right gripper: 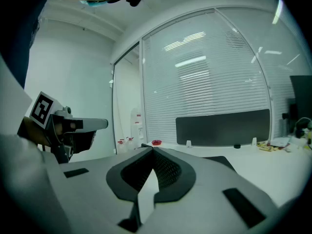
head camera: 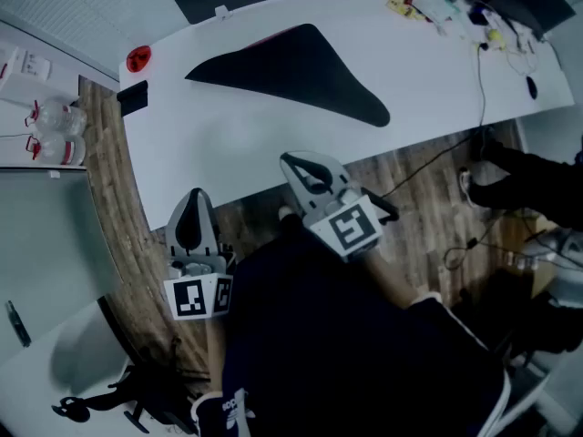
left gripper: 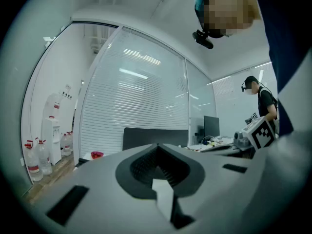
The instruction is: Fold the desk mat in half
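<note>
Hanging short of the white desk (head camera: 209,153), both grippers touched nothing on it. The left gripper (head camera: 195,195) was over the wooden floor (head camera: 109,198) just off the desk's near edge, its jaws pressed together with nothing between them. The right gripper (head camera: 291,160) pointed at the desk with its tip over that near edge, its jaws likewise closed and empty. The desk mat (head camera: 301,76) lay flat on the desk, toward its far side and about mid-length. It was a dark shape, rounded at the end nearer the desk's right and tapering to a point toward the desk's left end. A small red object (head camera: 138,58) sat at the desk's far left corner.
</note>
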